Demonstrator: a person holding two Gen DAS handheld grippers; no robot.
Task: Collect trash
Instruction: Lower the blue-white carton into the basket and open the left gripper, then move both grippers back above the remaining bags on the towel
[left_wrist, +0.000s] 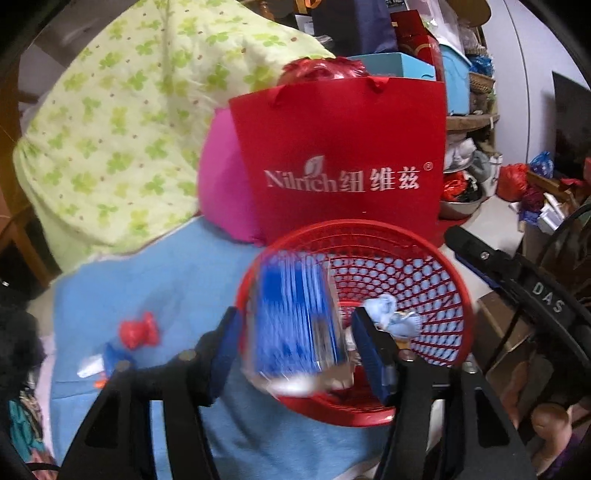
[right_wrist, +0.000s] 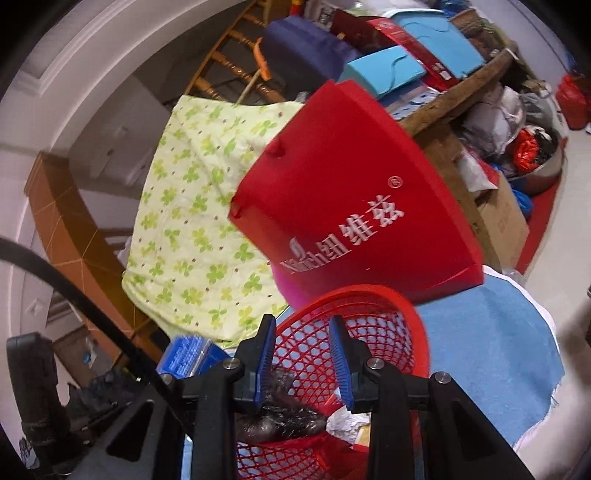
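Note:
A red mesh basket (left_wrist: 443, 273) stands on a blue cloth (left_wrist: 155, 280). My left gripper (left_wrist: 295, 350) is open over the basket's near rim. A blue and white packet (left_wrist: 299, 325), blurred, is between its fingers and not gripped. A pale blue crumpled piece (left_wrist: 393, 317) lies in the basket. A red wrapper (left_wrist: 140, 332) and a blue and white scrap (left_wrist: 107, 363) lie on the cloth to the left. My right gripper (right_wrist: 304, 354) is open above the basket (right_wrist: 388, 325), over a dark plastic bag (right_wrist: 284, 417) and white paper (right_wrist: 345, 421). The blue packet (right_wrist: 188, 354) shows at its left.
A red Nilrich paper bag (left_wrist: 340, 155) stands right behind the basket, with a pink cushion (left_wrist: 221, 177) and a green clover quilt (left_wrist: 110, 129) to the left. Cluttered shelves and boxes (right_wrist: 480, 122) fill the right side. The right gripper's body (left_wrist: 517, 280) reaches in from the right.

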